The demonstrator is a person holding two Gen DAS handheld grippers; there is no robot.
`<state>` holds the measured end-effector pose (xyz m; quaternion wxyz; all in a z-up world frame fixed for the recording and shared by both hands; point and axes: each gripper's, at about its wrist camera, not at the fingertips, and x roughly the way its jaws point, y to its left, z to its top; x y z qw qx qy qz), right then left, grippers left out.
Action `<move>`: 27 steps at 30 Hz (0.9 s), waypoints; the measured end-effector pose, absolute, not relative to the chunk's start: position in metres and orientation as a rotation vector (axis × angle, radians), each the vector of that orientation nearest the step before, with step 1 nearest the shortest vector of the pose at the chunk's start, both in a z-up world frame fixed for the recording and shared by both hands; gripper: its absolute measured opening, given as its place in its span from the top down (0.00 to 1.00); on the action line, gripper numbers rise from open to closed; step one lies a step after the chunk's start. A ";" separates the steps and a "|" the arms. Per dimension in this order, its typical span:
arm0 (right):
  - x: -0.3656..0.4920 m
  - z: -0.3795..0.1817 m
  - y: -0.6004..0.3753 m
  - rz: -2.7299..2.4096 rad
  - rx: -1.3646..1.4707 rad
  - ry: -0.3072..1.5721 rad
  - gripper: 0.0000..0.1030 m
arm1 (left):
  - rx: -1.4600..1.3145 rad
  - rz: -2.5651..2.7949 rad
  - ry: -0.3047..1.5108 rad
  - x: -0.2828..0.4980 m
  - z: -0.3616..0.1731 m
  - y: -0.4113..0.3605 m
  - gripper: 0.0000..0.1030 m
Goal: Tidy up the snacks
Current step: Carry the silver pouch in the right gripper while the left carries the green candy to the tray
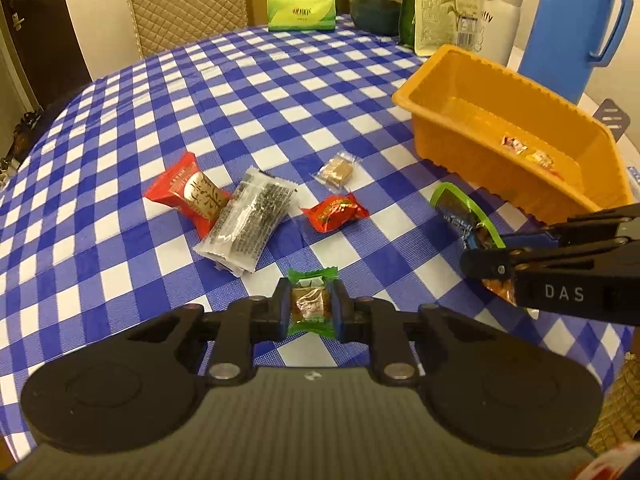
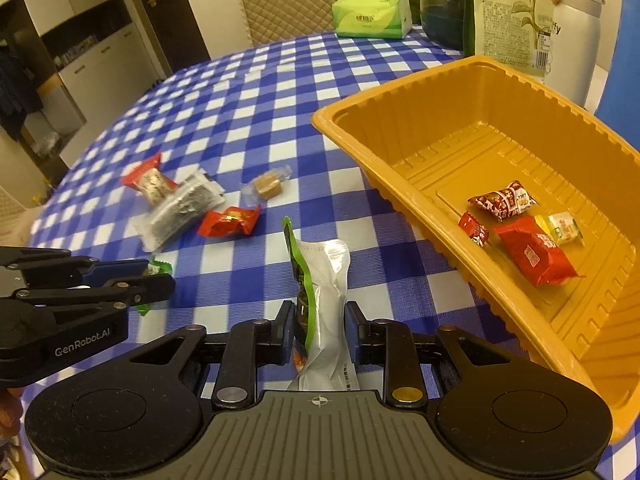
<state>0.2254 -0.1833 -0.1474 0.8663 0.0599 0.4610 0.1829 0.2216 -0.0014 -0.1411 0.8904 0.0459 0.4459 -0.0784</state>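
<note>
The left gripper (image 1: 313, 307) is clamped on a small green-wrapped candy (image 1: 312, 302); the right gripper (image 2: 318, 334) pinches a silver-and-green pouch (image 2: 324, 292). At two o'clock sits the orange tray (image 2: 400, 184), four wrapped snacks inside.

Blue-and-white checked cloth (image 1: 248, 92) covers the worktop from edge to edge. At the far side sits a green tissue pack (image 1: 302, 7), and just to its right a dark glass jar (image 1: 376, 0). Next along stands a tall bag with a sunflower print (image 1: 446, 4), then a white flask (image 1: 502, 16), and a big blue pitcher (image 1: 576, 28) with its handle turned right. Behind the worktop, a quilted beige chair back (image 1: 186, 4). Far left, a dark door (image 1: 24, 24).
</note>
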 end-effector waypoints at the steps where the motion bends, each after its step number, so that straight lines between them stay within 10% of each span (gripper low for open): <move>1: 0.223 -0.144 -0.185 0.388 0.133 0.961 0.74 | 0.094 -0.164 0.920 0.219 -0.137 -0.002 0.82; 27: 0.193 -0.067 -0.314 0.209 0.331 0.776 0.74 | 0.173 -0.398 0.724 0.250 -0.066 -0.123 0.82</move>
